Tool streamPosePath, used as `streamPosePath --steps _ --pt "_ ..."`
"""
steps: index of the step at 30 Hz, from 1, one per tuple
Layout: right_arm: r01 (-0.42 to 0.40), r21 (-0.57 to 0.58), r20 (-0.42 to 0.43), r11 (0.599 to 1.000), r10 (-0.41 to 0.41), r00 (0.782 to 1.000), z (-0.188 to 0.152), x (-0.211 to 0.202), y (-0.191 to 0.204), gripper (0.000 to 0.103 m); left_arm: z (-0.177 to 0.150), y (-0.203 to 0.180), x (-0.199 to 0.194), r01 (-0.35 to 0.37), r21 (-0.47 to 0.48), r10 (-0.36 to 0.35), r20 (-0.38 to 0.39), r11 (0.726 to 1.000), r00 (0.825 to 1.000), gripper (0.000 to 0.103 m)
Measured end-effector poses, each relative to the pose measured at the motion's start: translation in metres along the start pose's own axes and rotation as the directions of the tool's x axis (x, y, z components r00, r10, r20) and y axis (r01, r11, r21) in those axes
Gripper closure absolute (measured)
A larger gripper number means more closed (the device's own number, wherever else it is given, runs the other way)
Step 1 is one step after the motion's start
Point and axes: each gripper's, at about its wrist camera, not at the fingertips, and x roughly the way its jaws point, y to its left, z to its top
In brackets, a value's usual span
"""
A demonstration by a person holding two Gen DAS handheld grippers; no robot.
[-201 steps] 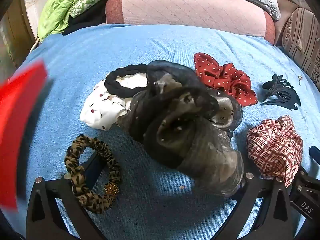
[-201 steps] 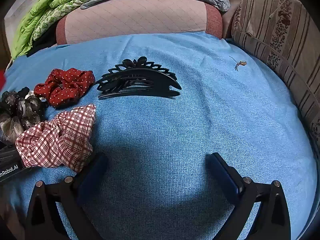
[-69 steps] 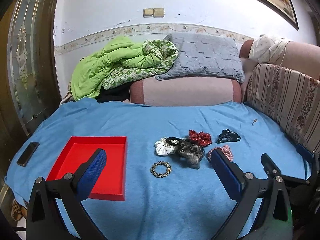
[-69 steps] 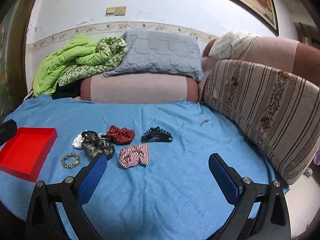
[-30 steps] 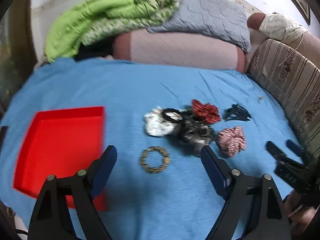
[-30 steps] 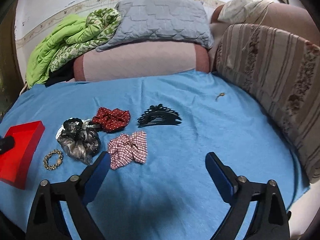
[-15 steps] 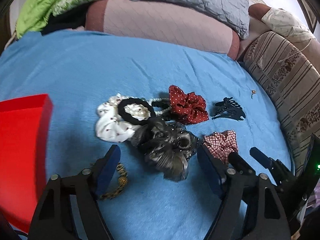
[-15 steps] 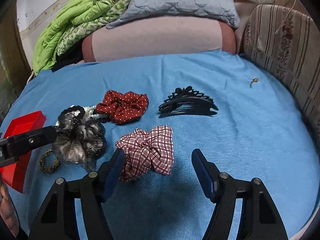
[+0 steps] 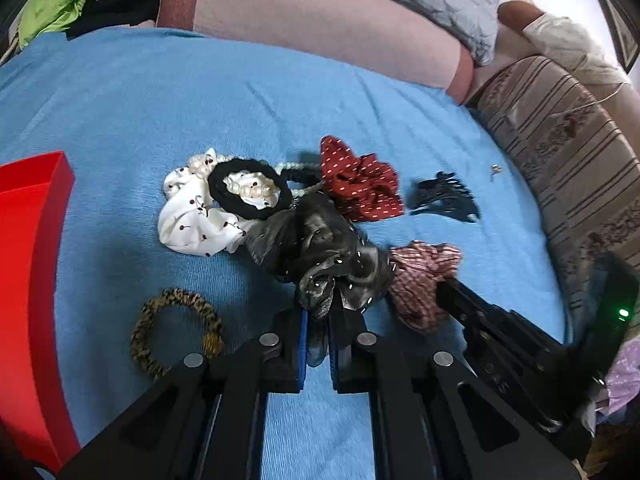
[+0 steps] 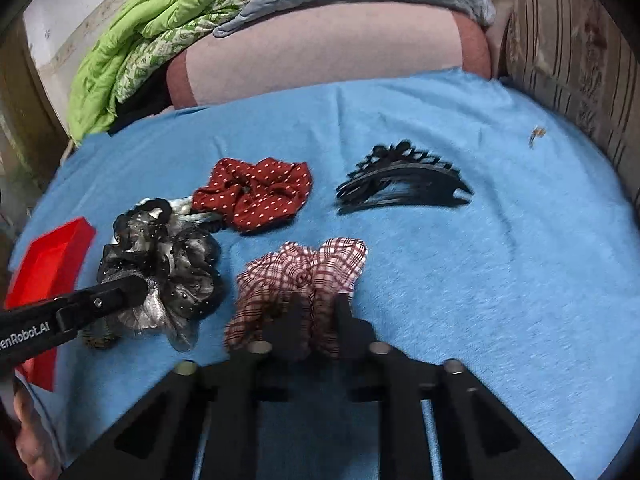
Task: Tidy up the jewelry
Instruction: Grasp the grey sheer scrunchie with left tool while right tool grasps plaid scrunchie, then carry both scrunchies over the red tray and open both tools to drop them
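Note:
On the blue blanket point(image 9: 160, 100) my left gripper point(image 9: 318, 320) is shut on the near edge of the black sheer scrunchie point(image 9: 316, 248), with fabric pinched between its blue pads. In the right wrist view the same scrunchie point(image 10: 168, 264) lies at the left. The jaws of my right gripper point(image 10: 320, 320) are closing on the red plaid scrunchie point(image 10: 304, 268), and its cloth bunches between the fingers. The red tray point(image 9: 28, 240) stands at the left edge of the blanket.
A leopard-print hair tie point(image 9: 176, 332), a white scrunchie point(image 9: 192, 220), a black hair tie point(image 9: 248, 192) and a red dotted scrunchie point(image 10: 256, 192) lie close by. Farther right are a black claw clip point(image 10: 400, 184) and a small earring point(image 10: 536, 134). Cushions and a striped sofa back border the blanket.
Both grippers came down toward the pile and went from wide open to shut, the left on the black sheer scrunchie, the right on the plaid one.

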Motion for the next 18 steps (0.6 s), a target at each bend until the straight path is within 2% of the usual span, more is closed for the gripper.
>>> streamPosePath --steps 7,8,12,15,18 --pt "-0.062 0.039 0.037 0.997 0.061 0.997 -0.004 -0.034 -0.005 0.095 -0.012 0.002 -0.059 0.059 -0.003 -0.058 0.069 0.998 0.996 0.095" --pt "-0.074 0.045 0.043 0.996 0.072 0.996 -0.005 -0.039 -0.005 0.095 -0.015 0.005 -0.071 0.086 -0.012 -0.084 0.08 0.996 0.993 0.095" --pt "-0.17 0.107 0.06 0.98 0.165 0.984 -0.007 -0.063 -0.006 0.095 -0.021 0.017 -0.099 0.157 -0.05 -0.151 0.101 0.986 0.983 0.095" --pt "-0.239 0.144 0.069 0.96 0.231 0.971 -0.008 -0.077 -0.006 0.095 -0.025 0.028 -0.12 0.149 -0.071 -0.139 0.13 0.986 0.982 0.095" --pt "-0.271 0.142 0.078 0.952 0.262 0.962 -0.008 -0.09 0.003 0.095 -0.031 0.036 -0.141 0.07 -0.062 -0.058 0.176 0.996 0.983 0.095"
